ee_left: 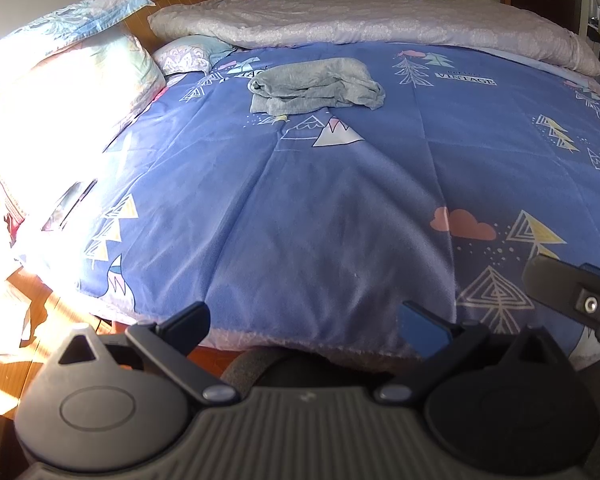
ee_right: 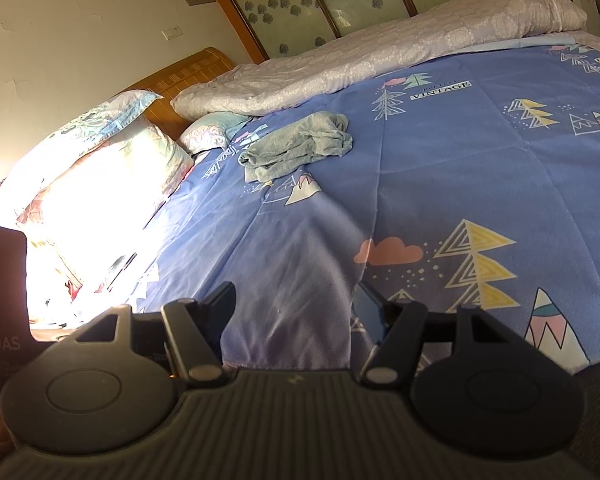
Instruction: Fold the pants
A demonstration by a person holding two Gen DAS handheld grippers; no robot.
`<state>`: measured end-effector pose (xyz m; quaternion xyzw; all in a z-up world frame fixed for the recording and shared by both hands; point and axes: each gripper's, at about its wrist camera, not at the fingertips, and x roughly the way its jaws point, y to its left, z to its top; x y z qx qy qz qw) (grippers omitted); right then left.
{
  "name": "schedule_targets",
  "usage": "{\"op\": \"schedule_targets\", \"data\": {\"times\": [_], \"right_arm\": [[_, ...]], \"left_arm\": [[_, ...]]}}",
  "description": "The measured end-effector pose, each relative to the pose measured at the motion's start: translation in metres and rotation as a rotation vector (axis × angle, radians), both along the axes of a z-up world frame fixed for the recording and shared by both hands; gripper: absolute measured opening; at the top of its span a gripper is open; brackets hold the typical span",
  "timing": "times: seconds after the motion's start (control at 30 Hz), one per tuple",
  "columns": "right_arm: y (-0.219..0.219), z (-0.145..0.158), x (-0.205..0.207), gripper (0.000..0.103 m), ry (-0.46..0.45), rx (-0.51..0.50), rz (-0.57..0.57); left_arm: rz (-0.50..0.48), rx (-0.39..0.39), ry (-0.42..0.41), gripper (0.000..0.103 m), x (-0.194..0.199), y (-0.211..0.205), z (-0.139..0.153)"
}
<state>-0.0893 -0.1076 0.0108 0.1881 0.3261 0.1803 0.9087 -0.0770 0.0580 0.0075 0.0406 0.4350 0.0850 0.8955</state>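
Far up the bed, grey pants (ee_left: 315, 86) lie in a loose, rumpled bundle on the blue quilt (ee_left: 320, 208), near the pillows (ee_left: 72, 92) and just short of a rolled pale duvet (ee_left: 372, 20). Left tool (ee_left: 304, 320) and right tool (ee_right: 296, 312) hover wide and empty at the near mattress edge, well apart from them. That bundle fits a rough fold or a heap awaiting one. Open quilt lies between.
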Motion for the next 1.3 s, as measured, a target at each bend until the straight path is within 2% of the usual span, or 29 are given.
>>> {"op": "schedule_targets", "data": {"times": [1.03, 1.3], "right_arm": [[0.0012, -0.0031, -0.0014, 0.068, 0.007, -0.003, 0.006], [0.0016, -0.0042, -0.0023, 0.068, 0.009, -0.006, 0.009]], "left_arm": [[-0.007, -0.002, 0.009, 0.103, -0.001, -0.0014, -0.0076], [-0.03, -0.031, -0.004, 0.103, -0.0014, 0.0019, -0.004]]}}
